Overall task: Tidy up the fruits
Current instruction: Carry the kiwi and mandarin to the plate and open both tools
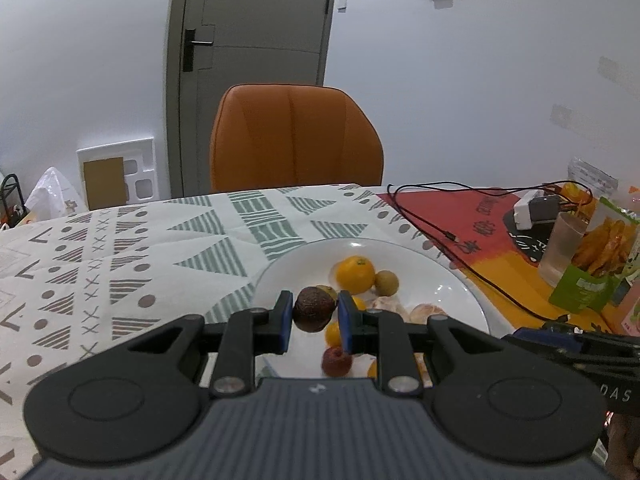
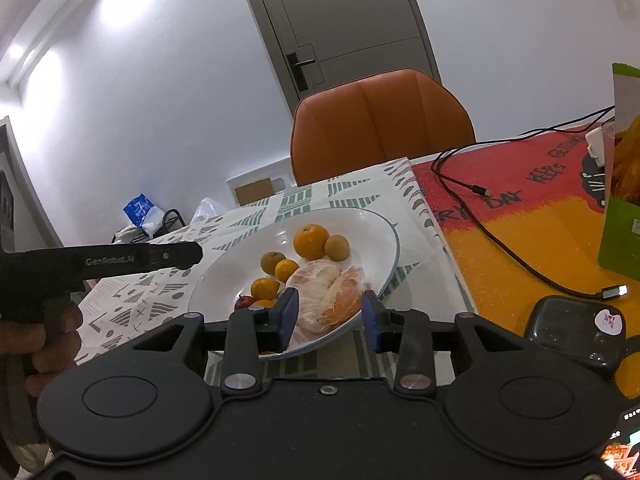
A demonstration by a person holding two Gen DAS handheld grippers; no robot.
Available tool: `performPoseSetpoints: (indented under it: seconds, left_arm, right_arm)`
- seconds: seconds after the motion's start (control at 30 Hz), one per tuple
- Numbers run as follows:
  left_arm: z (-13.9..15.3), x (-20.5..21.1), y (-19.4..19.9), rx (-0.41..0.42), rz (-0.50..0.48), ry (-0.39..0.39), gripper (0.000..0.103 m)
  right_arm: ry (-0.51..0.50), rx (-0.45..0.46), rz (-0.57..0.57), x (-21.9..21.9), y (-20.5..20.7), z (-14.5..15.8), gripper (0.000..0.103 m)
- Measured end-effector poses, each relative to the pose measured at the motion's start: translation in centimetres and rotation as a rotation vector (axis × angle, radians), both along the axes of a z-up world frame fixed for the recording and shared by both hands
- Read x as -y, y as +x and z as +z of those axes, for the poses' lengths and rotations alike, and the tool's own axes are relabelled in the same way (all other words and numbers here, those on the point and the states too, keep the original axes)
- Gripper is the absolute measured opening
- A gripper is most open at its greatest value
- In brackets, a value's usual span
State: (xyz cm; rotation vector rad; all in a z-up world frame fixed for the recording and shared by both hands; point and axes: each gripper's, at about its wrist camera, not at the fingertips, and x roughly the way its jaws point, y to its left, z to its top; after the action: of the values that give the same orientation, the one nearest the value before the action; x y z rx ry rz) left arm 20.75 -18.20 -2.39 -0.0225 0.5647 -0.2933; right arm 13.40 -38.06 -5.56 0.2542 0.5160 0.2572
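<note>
- The left gripper [image 1: 312, 316] holds a dark brown fruit [image 1: 314, 309] between its jaws, up over the near side of the white plate [image 1: 460, 280].
- The jaws look snug on both sides of the brown fruit, so it seems held tight.
- The right gripper [image 2: 330, 316] has its jaws wide, and they hold nothing.
- It sits at the near rim of the plate, with two peeled orange pieces [image 2: 328, 294] just in front of the gap.
- The peeled pieces lie slanted, pointing away and to the left.
- A big orange [image 2: 311, 241], small round fruits and a little red fruit [image 1: 337, 361] rest on the plate too.
- The right gripper is nearer to the peeled pieces, so I think it could grab them next.
- The plate sits on the surface [image 1: 120, 248] with a patterned cloth.
</note>
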Motion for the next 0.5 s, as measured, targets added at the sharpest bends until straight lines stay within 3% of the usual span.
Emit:
performPoseSetpoints:
  seconds: [0.33,0.5]
  left_arm:
    - [0.2,-0.7,0.3,-0.007,0.059,0.007,0.027]
    - [0.5,-1.7,-0.3,-0.005,0.081,0.014,0.038]
  right_arm:
    - [0.015,0.002,0.005,-0.2,-0.2,0.1,0.037]
    - [0.018,0.003,0.018,-0.8,-0.3,0.3,0.039]
